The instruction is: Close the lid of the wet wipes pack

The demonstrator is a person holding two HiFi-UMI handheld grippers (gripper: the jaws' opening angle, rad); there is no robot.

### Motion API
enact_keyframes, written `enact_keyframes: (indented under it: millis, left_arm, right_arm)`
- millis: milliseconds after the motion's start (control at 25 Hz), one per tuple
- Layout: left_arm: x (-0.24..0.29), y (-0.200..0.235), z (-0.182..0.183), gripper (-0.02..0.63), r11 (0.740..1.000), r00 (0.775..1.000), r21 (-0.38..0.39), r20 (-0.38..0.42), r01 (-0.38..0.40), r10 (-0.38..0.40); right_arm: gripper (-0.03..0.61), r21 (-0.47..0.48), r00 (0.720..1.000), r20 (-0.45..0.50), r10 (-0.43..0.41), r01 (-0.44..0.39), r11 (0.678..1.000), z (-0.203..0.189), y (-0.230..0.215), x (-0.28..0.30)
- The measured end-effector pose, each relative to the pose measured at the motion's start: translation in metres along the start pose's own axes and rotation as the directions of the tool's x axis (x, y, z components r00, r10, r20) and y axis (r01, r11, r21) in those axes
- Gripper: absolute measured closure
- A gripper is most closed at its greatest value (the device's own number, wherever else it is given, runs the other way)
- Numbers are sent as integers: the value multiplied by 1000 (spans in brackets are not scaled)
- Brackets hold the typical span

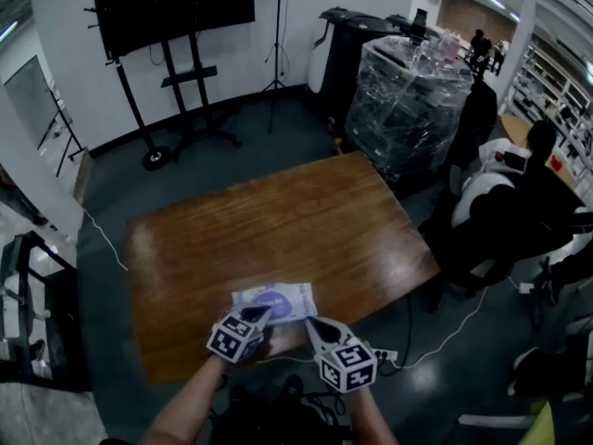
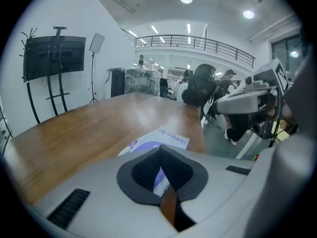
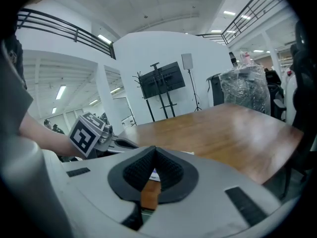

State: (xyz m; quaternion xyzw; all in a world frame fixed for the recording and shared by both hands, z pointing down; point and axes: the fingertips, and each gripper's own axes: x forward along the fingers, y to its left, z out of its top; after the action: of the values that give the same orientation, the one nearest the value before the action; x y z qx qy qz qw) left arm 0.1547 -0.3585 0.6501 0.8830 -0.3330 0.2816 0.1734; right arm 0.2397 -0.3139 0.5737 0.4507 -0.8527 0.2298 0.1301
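Note:
The wet wipes pack (image 1: 274,301) is white with a purple oval lid and lies flat near the front edge of the wooden table (image 1: 278,221). The lid looks flat against the pack. My left gripper (image 1: 260,314) hangs just over the pack's near left part, jaws shut with nothing between them. My right gripper (image 1: 311,324) sits at the pack's near right corner and also looks shut and empty. In the left gripper view the pack (image 2: 166,137) lies right beyond the closed left gripper (image 2: 160,150). In the right gripper view the closed right gripper (image 3: 152,148) hides most of the pack.
A TV on a wheeled stand (image 1: 172,9) and a light stand (image 1: 277,35) are by the far wall. A plastic-wrapped pallet (image 1: 410,100) stands past the table's far right corner. Seated people and chairs (image 1: 505,202) are at the right. A power strip (image 1: 385,354) lies on the floor.

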Motion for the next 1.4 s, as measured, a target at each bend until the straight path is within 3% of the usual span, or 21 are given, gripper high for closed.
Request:
enact_keyframes:
  millis: [120,240,480,720,1000,1200,1400]
  left_arm:
    - [-20,-15,29,614,1000,993,-24,115,17,-14]
    - [-46,-30,62,614,999,976,5,216,32,-32]
    - [-116,-61,102,614,992,921,69,371,105,-123]
    - [-180,-89,103,614,975,883,142,417,171,-216]
    - [-240,-103,95,614,965,834,163,487,204,-258]
    - [-277,-110,86,614,962,818,175,508,210,-271]
    - [-299,-113,72,614,955,815,206,502,213,-290]
  right_arm:
    - [568,-18,999,49,0,1,1000,14,5,-11]
    - [568,-21,993,119,-19,22,1000,30,16,-24]
    - [568,-33,967,239,-88,98,995,58,55,-47]
    - [568,-48,916,380,-130,160,986,81,114,-79]
    - [569,-103,889,453,-65,125,987,91,190,-111]
    - [569,-117,878,475,-59,129,985,89,231,-123]
    - [569,-105,868,495,-51,117,988,87,255,-128]
